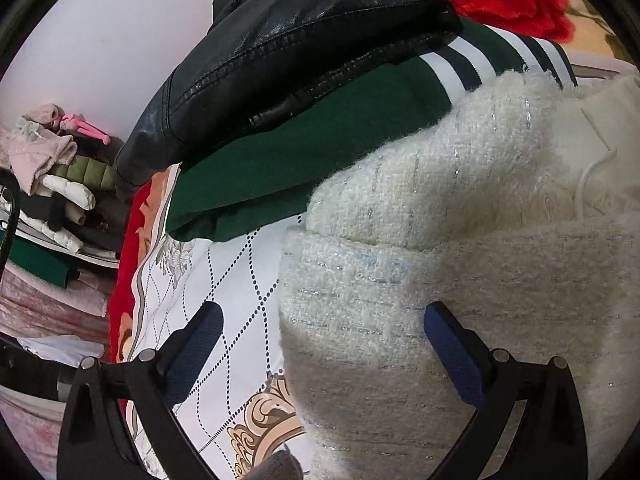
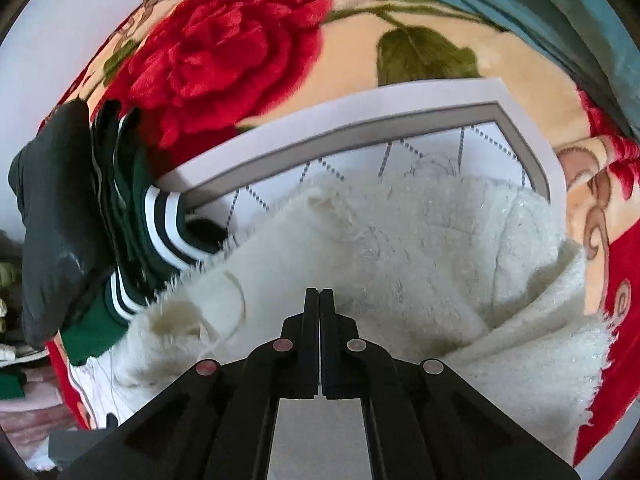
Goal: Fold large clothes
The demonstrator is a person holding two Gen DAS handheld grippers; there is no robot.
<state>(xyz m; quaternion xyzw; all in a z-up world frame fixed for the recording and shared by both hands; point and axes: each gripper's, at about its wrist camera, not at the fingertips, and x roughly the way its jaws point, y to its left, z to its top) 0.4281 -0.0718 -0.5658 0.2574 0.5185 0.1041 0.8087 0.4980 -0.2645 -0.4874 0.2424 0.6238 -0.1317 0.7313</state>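
Lying under both claws, the white fuzzy coat (image 1: 460, 216) meets the gaping, empty left claw (image 1: 322, 314); right claw (image 2: 319, 294) closed, holding nothing.

Left gripper (image 1: 320, 316), lower part of frame: black plastic frame, 2 angled fingers with dark blue ribbed pads (image 1: 454, 354), 4 round silver pivot pins, triangular recesses in outer arms.

Right gripper (image 2: 319, 294), lower centre of frame: same black frame, 2 flat black fingers, 4 round pins with pinkish-silver caps, 2 long bars running to bottom edge, pale grey panel between them.
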